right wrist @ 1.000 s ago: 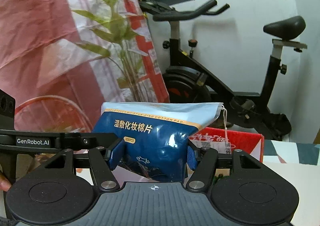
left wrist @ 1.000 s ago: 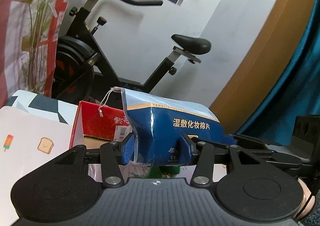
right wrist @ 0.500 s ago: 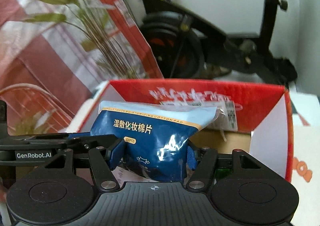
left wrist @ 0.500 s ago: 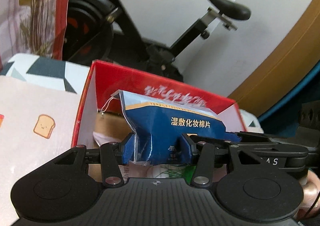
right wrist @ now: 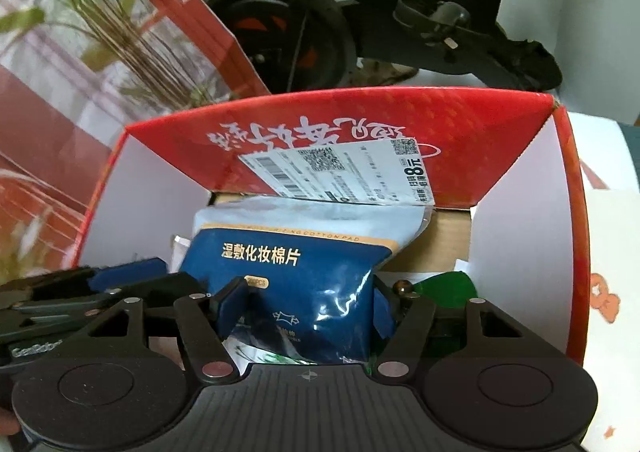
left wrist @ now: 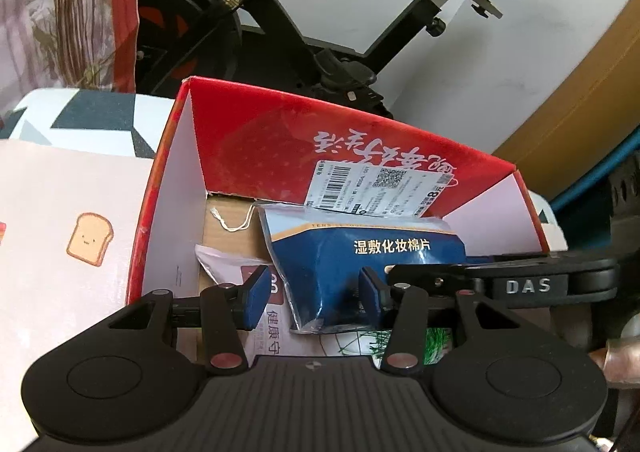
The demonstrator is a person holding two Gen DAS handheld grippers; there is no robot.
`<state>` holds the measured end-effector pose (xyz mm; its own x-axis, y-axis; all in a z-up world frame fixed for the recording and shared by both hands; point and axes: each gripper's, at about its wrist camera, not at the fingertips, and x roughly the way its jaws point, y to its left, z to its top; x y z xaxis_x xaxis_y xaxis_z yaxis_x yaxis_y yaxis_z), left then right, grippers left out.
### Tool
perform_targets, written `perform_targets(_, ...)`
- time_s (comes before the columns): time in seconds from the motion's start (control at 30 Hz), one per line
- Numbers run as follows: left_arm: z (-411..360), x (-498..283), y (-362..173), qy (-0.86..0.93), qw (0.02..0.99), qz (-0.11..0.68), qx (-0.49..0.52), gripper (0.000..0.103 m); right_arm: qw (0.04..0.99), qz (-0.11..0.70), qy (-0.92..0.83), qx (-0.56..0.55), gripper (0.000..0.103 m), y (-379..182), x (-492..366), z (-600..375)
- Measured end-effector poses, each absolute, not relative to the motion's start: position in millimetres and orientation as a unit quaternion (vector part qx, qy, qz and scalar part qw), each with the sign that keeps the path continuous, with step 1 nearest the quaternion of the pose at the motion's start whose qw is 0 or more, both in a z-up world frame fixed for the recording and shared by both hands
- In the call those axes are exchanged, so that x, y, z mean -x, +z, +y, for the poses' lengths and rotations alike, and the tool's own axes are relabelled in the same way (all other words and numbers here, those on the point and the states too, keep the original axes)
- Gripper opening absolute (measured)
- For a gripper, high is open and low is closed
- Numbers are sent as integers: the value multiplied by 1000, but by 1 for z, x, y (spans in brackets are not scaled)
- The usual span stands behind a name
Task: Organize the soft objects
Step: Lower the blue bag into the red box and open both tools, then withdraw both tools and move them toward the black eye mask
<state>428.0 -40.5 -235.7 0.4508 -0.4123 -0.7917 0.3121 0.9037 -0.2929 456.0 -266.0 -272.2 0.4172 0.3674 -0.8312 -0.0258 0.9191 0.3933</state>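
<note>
A blue bag of cotton pads [left wrist: 360, 264] sits low inside an open red cardboard box [left wrist: 260, 140]. My left gripper [left wrist: 314, 296] is open, its left pad clear of the bag and its right pad against it. My right gripper [right wrist: 306, 310] is shut on the same bag [right wrist: 296, 276] from the other side, inside the box [right wrist: 400, 132]. Under the bag lie a white packet with red print [left wrist: 256, 292] and a green-printed packet [left wrist: 400, 340].
The box stands on a white cloth with toast prints [left wrist: 72, 236]. An exercise bike [left wrist: 320, 32] stands behind the box. A red patterned curtain and plant stems [right wrist: 100, 52] are at the left. A shipping label [right wrist: 340, 172] is stuck on the box's far wall.
Both grippers have lowered the blue bag from above the box down into it. The left gripper's jaws have opened, its left pad now off the bag.
</note>
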Motion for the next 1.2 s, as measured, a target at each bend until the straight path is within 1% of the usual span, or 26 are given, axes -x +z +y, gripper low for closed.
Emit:
perform_targets(0.1, -43, -424, -231, -210, 855, 471, 41, 50, 826, 538, 112, -126, 62, -274, -460, -255)
perform_targets(0.27, -42, -415, -219, -209, 866, 453, 36, 50, 835, 526, 98, -128, 66, -266, -457, -253)
perform_targets(0.37, -41, -408, -211, -204, 872, 444, 30, 51, 849, 502, 96, -137, 74, -253, -446, -258)
perform_targets(0.53, -44, -396, -199, -198, 880, 430, 20, 53, 863, 474, 100, -144, 74, -227, -423, -275)
perform_targets(0.57, -46, -392, -197, -198, 883, 426, 16, 57, 867, 466, 101, -144, 74, -222, -416, -277)
perform_targets(0.63, -47, -383, -190, -200, 887, 415, 4, 69, 873, 453, 101, -149, 75, -213, -403, -283)
perform_targets(0.67, -48, -379, -187, -201, 890, 409, -1, 73, 876, 446, 102, -152, 77, -209, -396, -286)
perform_targets(0.7, -47, -374, -184, -203, 892, 403, -5, 82, 880, 439, 102, -152, 83, -206, -390, -288)
perform_targets(0.73, -47, -368, -180, -202, 895, 397, -10, 93, 884, 432, 100, -150, 90, -202, -383, -289)
perform_targets(0.8, -45, -358, -174, -196, 902, 383, -18, 101, 894, 415, 94, -139, 98, -196, -369, -290)
perform_targets(0.83, -43, -352, -170, -192, 907, 374, -21, 103, 901, 404, 88, -132, 100, -193, -362, -290)
perform_targets(0.9, -39, -341, -163, -190, 913, 359, -27, 103, 909, 387, 85, -126, 103, -187, -350, -291)
perform_targets(1.2, -25, -305, -150, -174, 929, 325, -38, 103, 924, 346, 73, -149, 103, -176, -303, -300)
